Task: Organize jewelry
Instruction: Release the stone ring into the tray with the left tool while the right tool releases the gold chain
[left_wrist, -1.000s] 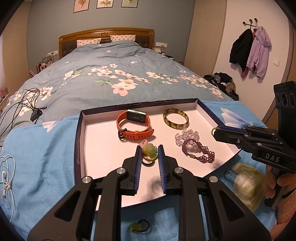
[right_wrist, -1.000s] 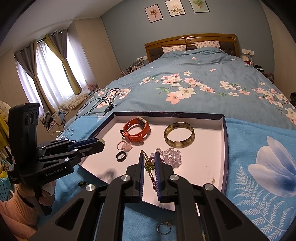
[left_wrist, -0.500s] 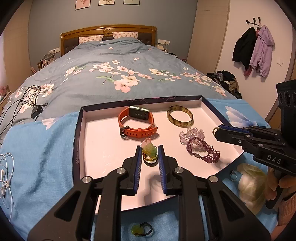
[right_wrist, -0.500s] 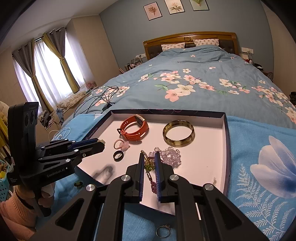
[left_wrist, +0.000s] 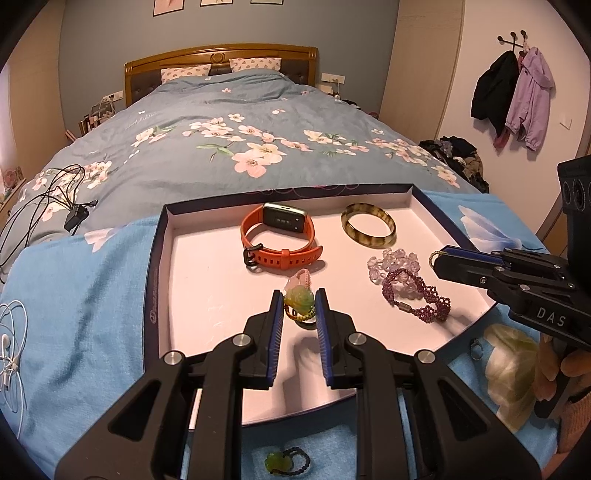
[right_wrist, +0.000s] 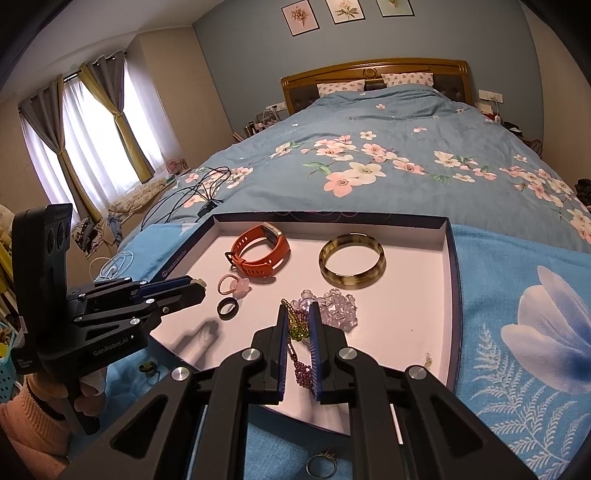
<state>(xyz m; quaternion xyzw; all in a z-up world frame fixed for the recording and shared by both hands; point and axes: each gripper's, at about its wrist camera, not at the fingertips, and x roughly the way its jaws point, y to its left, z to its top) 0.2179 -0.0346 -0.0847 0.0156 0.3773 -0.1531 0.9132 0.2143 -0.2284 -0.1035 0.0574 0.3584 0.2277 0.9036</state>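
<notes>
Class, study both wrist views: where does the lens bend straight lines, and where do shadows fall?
Left wrist view: tray edges bow, corners vignette dark, the left gripper shadows the tray floor. Right wrist view: curtains curve, window glare washes out, the left gripper shadow lies on the tray.

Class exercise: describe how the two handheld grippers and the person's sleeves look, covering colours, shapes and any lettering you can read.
Both are matte black, angular frames with silver bolts and blue ribbed pads. The left gripper reads "GenRobot.AI" on its side; the right gripper shows "DAS". Each has a boxy black block behind it. The sleeve at the left hand is peach-pink ribbed knit.
</notes>
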